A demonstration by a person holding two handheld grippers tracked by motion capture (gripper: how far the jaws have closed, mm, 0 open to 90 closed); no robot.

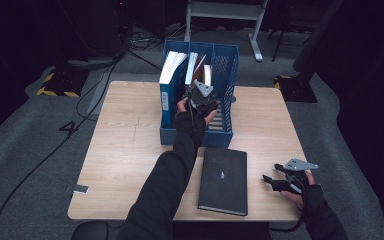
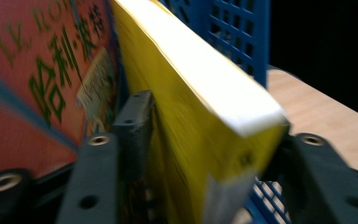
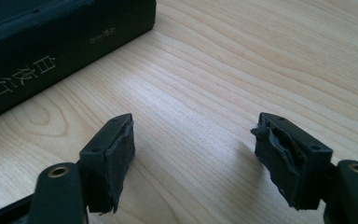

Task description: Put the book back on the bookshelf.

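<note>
The left tool (image 1: 198, 95) reaches into the blue plastic file rack (image 1: 228, 131) at the far middle of the light wooden table (image 1: 125, 165). Its jaws straddle an upright yellow-covered book (image 2: 200, 130) beside a red-covered book (image 2: 32, 84), the pads seemingly off it. The right tool (image 3: 193, 154) rests near the table's right edge, jaws apart and empty, just beside a flat black hardcover book (image 1: 224, 180).

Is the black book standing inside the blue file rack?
No, the black book lies flat on the wooden table, in front of the blue file rack.
</note>
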